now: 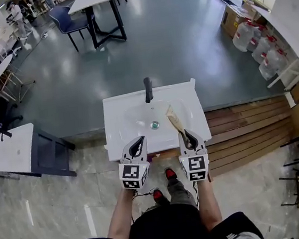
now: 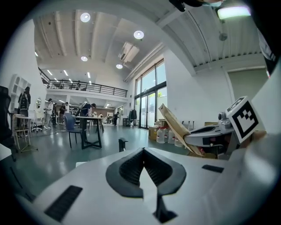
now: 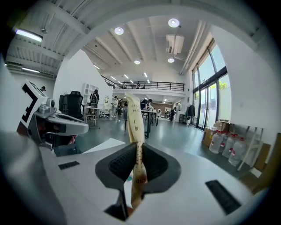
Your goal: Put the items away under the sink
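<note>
White sink [image 1: 122,114] below; left gripper [image 1: 139,139] jaws together, empty; right gripper [image 1: 187,133] jaws tight on tan tube [image 1: 173,120], base hidden

Is a flattened beige tube [image 1: 174,120] with dark print, stands slanted above the right side of the white sink [image 1: 122,114], pinched low in the right gripper [image 1: 190,136].
</note>
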A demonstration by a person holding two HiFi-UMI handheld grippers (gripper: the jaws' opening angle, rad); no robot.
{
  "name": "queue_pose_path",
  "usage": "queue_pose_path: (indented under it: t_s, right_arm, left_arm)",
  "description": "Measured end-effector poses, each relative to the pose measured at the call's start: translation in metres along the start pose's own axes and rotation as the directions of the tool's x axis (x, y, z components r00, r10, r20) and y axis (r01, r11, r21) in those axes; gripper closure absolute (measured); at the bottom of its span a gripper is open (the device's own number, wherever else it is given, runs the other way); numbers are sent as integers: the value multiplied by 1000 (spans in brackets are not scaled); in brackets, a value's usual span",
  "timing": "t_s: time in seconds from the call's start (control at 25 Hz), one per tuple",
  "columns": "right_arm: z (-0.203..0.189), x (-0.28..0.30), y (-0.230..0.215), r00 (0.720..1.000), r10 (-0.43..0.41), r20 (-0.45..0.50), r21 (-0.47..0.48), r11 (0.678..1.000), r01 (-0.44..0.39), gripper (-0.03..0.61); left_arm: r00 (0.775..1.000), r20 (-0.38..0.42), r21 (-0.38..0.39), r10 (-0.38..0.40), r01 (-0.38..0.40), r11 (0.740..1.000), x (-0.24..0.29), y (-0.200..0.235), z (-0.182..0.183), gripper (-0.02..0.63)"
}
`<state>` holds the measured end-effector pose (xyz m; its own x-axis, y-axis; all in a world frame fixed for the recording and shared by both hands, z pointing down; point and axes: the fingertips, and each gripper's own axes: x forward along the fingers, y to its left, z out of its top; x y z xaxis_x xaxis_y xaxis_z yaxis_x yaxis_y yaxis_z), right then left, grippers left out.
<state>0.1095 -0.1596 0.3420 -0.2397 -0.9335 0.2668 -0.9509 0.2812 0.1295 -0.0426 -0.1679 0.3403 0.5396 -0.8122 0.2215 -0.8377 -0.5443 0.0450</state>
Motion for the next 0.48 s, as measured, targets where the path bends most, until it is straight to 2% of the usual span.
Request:
queue_pose_path:
  t_s: [0.24, 0.48]
  right_arm:
    - [-23, -35, -2, 997, -59, -41, 28, 998, 61, 518]
    - [-55, -61, -9, 994, -52, -101, 58, 997, 58, 520]
  left_arm:
    - [997, -9, 10, -79, 79, 997, -11, -27, -15, 607]
    - [993, -44, 3, -109, 109, 994, -15, -57, -31, 607]
